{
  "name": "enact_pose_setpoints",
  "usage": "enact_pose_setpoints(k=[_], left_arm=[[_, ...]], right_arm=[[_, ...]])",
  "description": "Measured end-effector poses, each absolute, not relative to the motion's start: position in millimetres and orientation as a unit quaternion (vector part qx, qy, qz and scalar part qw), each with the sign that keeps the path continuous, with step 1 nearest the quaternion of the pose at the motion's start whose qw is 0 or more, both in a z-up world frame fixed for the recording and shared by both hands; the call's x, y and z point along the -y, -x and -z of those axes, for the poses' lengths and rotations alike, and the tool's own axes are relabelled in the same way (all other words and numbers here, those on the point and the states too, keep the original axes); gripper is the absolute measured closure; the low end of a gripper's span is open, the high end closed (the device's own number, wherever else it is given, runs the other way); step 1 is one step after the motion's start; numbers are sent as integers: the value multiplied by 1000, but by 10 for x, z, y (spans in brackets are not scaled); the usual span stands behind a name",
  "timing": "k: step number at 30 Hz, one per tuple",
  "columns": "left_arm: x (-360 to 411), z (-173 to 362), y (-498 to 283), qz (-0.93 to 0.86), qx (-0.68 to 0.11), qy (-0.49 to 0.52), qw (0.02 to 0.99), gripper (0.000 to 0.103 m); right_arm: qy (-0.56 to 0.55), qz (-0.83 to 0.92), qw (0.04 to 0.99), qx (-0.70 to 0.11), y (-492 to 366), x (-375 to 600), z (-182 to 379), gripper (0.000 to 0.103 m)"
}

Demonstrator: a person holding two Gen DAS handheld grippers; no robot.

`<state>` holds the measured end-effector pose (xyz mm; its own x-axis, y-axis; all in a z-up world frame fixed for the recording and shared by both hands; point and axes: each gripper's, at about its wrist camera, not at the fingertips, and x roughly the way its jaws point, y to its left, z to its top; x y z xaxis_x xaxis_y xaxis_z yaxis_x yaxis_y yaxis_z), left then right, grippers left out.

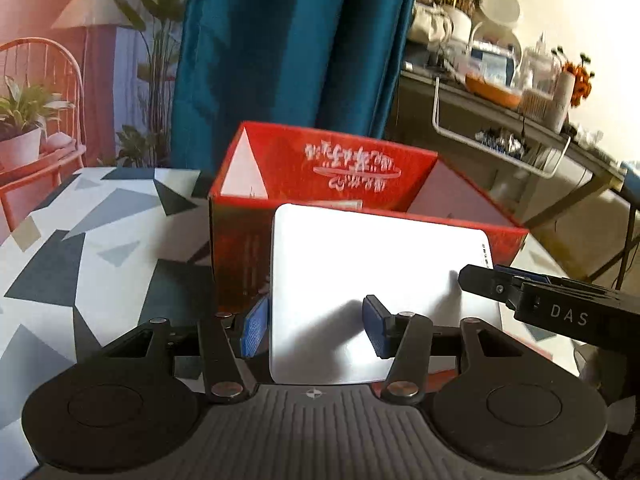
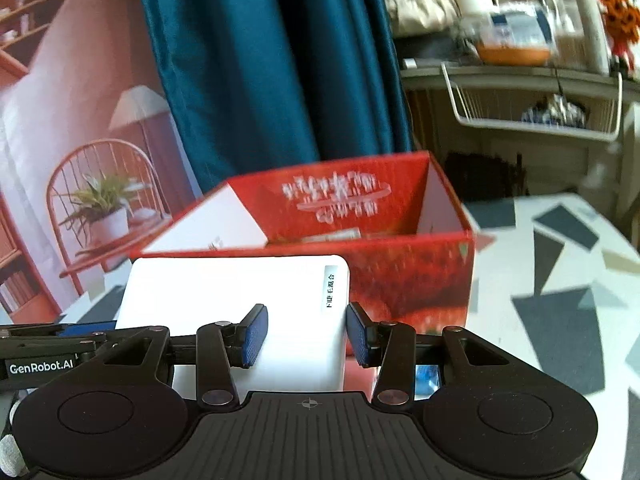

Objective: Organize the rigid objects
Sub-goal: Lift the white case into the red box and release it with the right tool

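Left wrist view
- White box (image 1: 360, 292): a flat white case with rounded corners, tilted up in front of the red carton, its far edge level with the carton's near rim.
- Left gripper (image 1: 316, 330): clamped across the white box's near left corner; one blue pad lies against the box's left edge, the other on its upper face.
- Right gripper (image 1: 480, 278): comes in from the right; its black finger tip reaches the box's right edge. The pads do not show from here.
- Red carton (image 1: 320, 168): open-topped, printed with white lettering on the inner far wall, standing on the table just beyond the box.
- Table (image 1: 92, 232): white top with grey and dark triangles.

Right wrist view
- White box (image 2: 232, 292): near the carton's front wall, a small label strip along its right edge.
- Right gripper (image 2: 306, 334): clamped on the box's near right corner, left pad on the face, right pad at the right edge.
- Left gripper (image 2: 60, 344): black body entering from the left edge; its tongs are hidden here.
- Red carton (image 2: 420, 276): just behind the box.
- Blue curtain (image 2: 260, 60): hangs far behind the carton.
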<state>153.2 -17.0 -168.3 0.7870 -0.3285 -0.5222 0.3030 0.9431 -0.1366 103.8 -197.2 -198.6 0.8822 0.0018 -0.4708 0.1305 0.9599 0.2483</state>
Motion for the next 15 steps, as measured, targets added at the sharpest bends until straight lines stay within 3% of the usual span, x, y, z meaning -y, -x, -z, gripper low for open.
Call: enact_pose_setpoints(k=[15], left_arm=[[190, 1174, -1693, 177, -201, 41, 963, 50]], right_arm=[[-82, 21, 984, -159, -1279, 2038, 1411, 63]])
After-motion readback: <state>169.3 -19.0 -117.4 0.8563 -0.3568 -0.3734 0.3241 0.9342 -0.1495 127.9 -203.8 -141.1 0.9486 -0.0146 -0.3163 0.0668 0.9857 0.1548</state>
